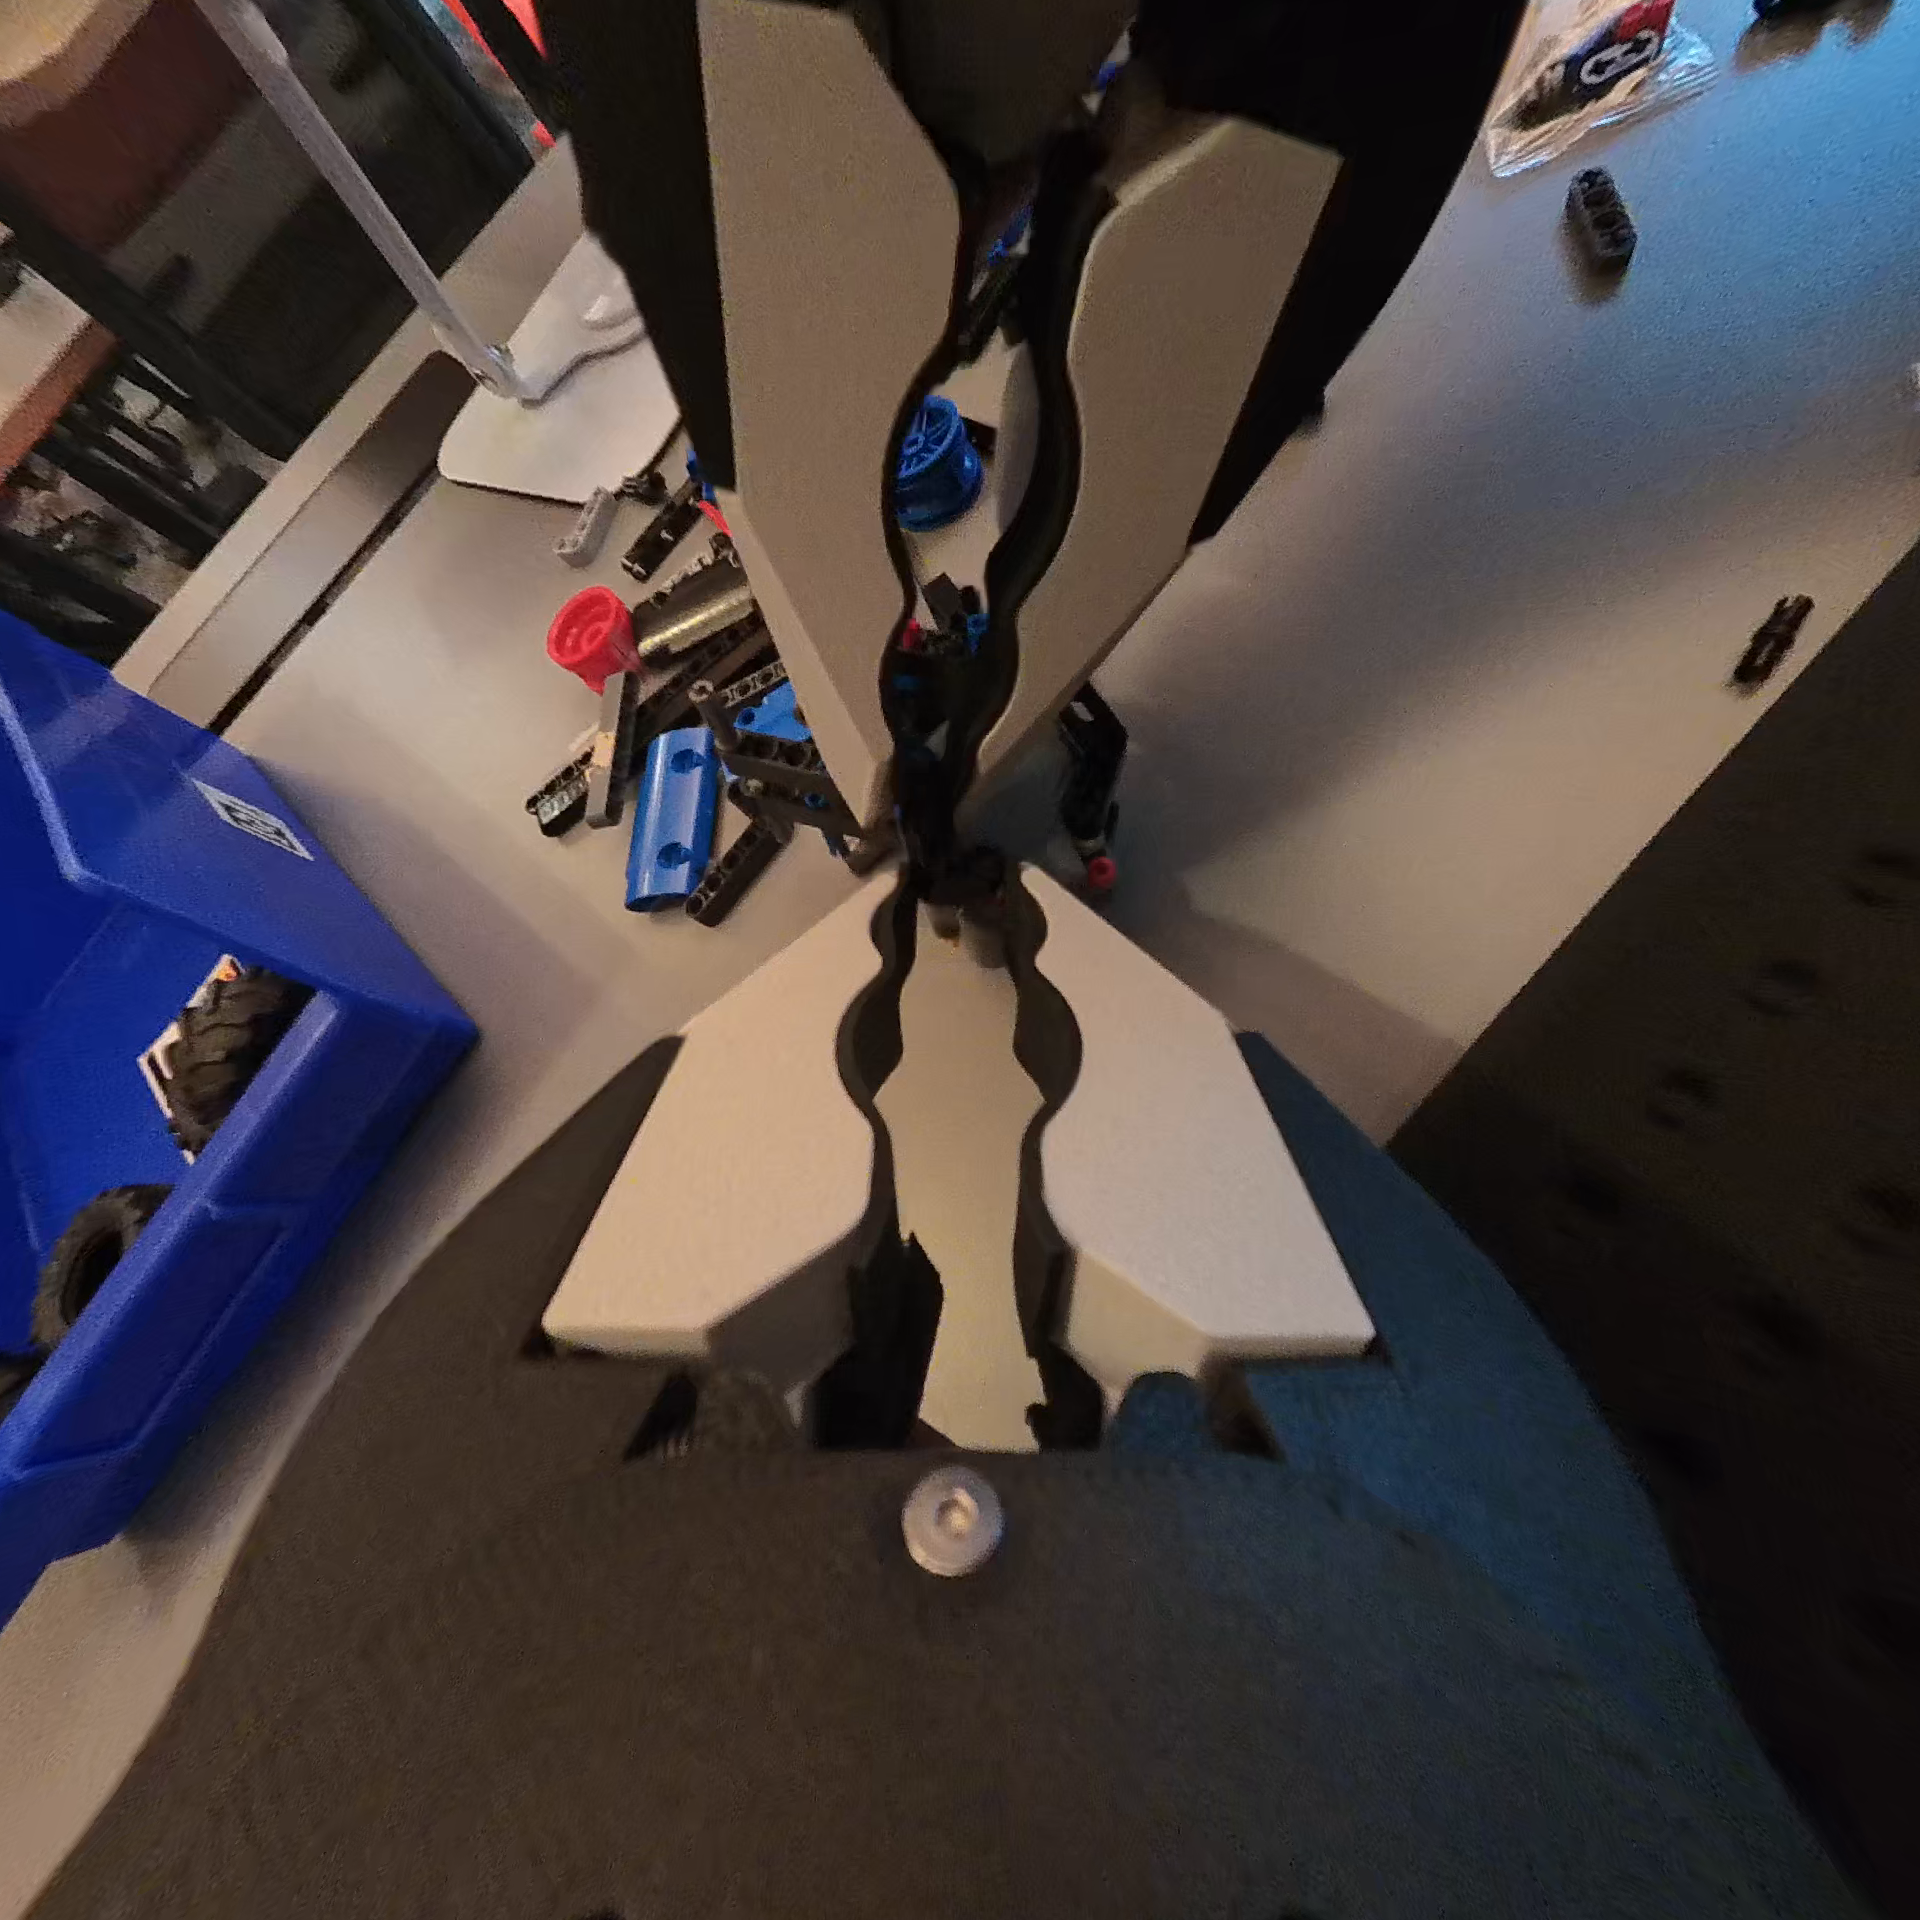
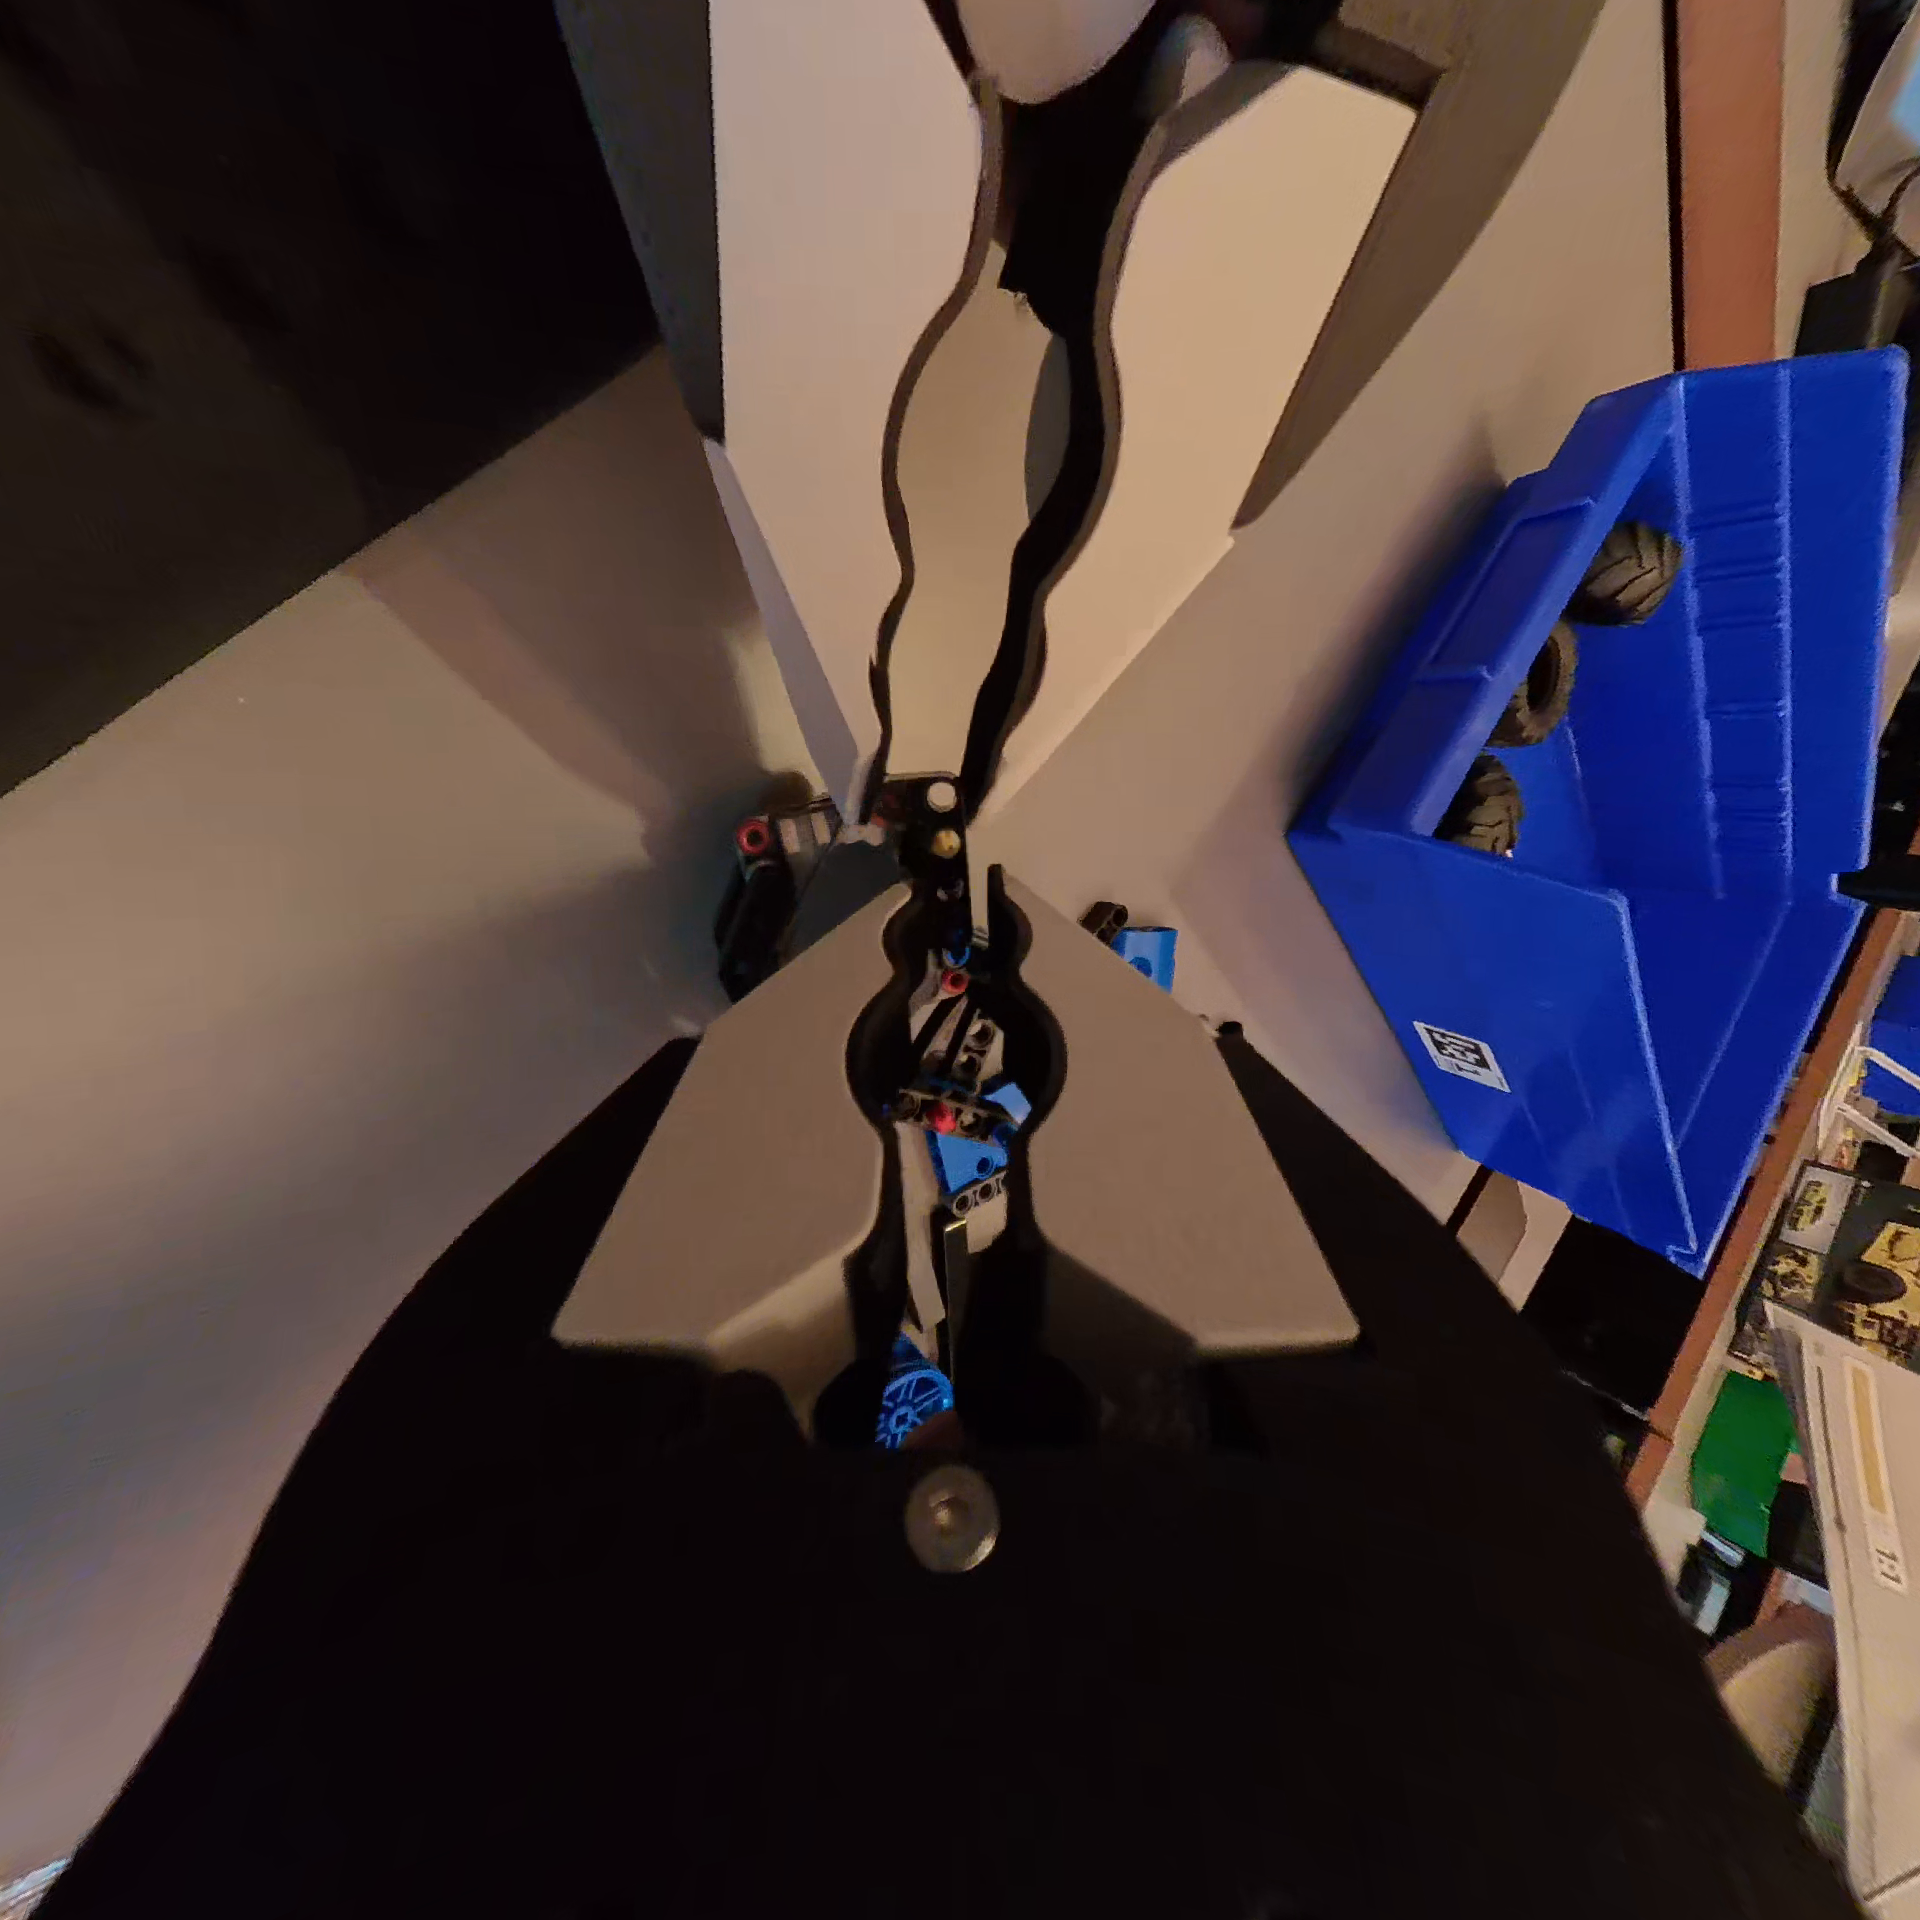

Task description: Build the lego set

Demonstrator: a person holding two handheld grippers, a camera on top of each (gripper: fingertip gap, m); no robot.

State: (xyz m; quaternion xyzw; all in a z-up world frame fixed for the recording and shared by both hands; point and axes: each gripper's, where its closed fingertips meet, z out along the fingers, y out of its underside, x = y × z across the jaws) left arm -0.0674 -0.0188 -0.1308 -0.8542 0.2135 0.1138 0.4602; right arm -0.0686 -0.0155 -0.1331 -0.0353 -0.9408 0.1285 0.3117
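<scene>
Both tongs meet tip to tip: the left gripper (image 1: 951, 883) and right gripper (image 2: 951, 883) each clench the black beam-built lego assembly (image 2: 940, 831). Only the left view shows the loose red round piece (image 1: 590, 634); the blue plastic bin (image 2: 1621, 935) carries a white label.

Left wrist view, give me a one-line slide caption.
Two claws meet tip to tip over a lego assembly, blue bin of tyres alongside.

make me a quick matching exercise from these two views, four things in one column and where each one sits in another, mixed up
Things:
1. black tyres
2. red round piece
3. blue wheel hub
4. clear plastic bag

Places:
A. seen through the gap between the far gripper's fingers
B. inside the blue bin
C. far corner of the table
D. at the loose parts pile's edge

Pairs: 1-B, 2-D, 3-A, 4-C
</scene>
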